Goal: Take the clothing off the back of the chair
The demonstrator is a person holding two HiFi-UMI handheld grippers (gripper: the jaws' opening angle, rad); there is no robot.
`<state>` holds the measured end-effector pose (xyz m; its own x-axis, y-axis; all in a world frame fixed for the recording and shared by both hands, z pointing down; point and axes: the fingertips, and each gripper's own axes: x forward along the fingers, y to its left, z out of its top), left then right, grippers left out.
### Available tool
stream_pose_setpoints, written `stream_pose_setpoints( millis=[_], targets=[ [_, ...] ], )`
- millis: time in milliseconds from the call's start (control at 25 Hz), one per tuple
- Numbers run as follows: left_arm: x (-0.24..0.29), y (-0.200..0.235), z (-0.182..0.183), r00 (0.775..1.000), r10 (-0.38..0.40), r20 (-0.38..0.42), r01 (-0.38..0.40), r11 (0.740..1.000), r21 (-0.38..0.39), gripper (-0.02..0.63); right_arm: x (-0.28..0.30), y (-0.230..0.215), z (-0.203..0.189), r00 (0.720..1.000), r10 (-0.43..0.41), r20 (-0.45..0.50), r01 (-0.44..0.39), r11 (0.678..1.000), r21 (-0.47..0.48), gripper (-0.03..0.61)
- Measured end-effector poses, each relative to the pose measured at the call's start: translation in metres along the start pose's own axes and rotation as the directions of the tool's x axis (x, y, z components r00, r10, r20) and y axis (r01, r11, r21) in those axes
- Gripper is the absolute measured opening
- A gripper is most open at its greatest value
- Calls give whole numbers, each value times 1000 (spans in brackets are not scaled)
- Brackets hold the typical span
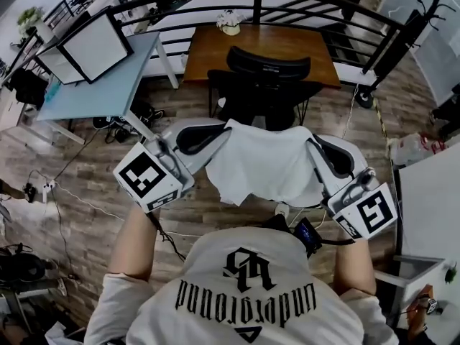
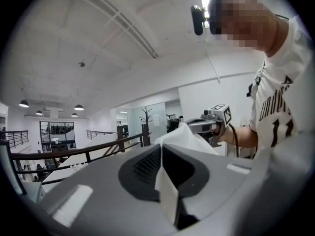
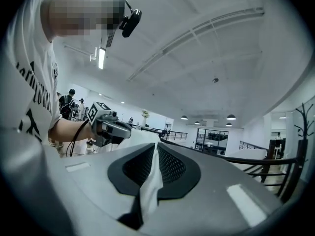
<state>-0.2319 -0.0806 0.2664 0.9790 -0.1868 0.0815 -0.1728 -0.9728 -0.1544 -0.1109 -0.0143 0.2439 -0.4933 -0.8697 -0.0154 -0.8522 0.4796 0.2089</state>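
Garment [image 1: 262,165] pinched by left claw [image 1: 221,129], right claw [image 1: 311,139] — chair [image 1: 267,69] beyond

"underground" on the person's T-shirt [image 1: 244,293]

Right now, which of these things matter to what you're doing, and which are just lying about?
In the job: white cloth garment, pinched at either end by the left claw and right claw; black office chair beyond it.
Lying about: brown wooden desk; pale blue table; small white flower pot on the desk.
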Motion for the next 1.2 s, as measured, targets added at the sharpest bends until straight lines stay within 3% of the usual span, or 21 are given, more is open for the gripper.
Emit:
stream_pose_setpoints(
  millis=[440,880,1200],
  targets=[
    [-44,-65,-21,1000,5,7,-5,999,-48,57,-47,68,-24,999,2,-46,1,998,61,20],
    [-44,-80,-62,999,34,-21,-36,995,-90,57,-54,80,-69,994,-7,-109,18,995,94,20],
    [-43,-85,-70,998,58,-11,-59,993,-100,57,-58,85,-84,991,-20,-132,33,995,95,20]
  ],
)
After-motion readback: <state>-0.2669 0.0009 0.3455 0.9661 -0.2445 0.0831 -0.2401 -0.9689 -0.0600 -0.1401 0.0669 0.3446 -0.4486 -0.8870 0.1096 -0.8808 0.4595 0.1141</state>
